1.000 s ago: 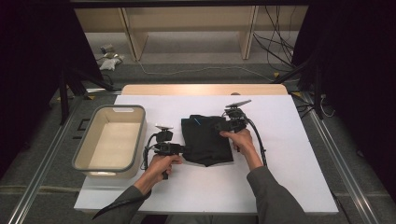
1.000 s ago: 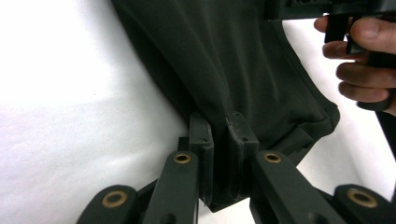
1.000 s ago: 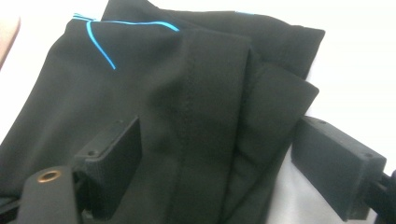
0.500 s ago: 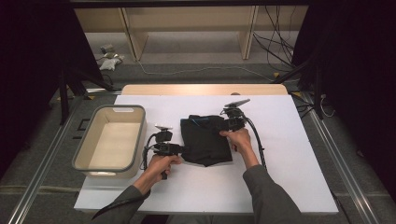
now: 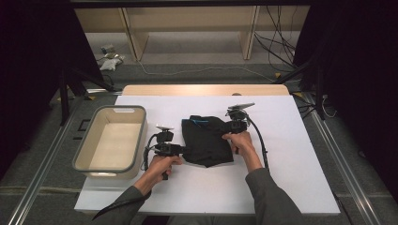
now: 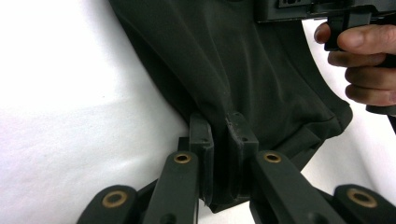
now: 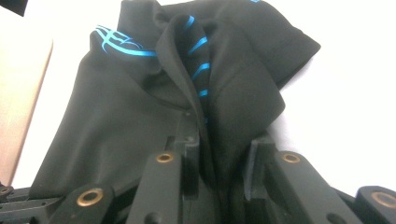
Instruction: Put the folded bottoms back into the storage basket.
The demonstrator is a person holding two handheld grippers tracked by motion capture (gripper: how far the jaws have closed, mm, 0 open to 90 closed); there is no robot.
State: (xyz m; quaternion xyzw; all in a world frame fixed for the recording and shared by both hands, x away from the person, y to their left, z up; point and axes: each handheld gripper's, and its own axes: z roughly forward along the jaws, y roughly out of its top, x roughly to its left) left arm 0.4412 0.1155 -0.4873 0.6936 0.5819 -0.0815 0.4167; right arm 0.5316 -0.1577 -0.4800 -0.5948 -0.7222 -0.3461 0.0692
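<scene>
A black garment (image 5: 209,140) with thin blue markings lies bunched near the middle of the white table (image 5: 291,183), just right of a grey-rimmed, cream bin (image 5: 112,140). The left gripper (image 5: 180,150) meets the cloth's left edge; in the left gripper view its jaws are pressed together on a fold of the fabric (image 6: 261,84). The right gripper (image 5: 233,126) sits at the garment's upper right edge. In the right gripper view a raised ridge of cloth (image 7: 205,93) runs between its jaws, which look a little apart, so whether they truly pinch it I cannot tell. The right hand (image 6: 364,65) shows beyond the cloth. Behind the table, cables (image 5: 277,42) trail across the floor beneath wooden shelving (image 5: 187,28).
</scene>
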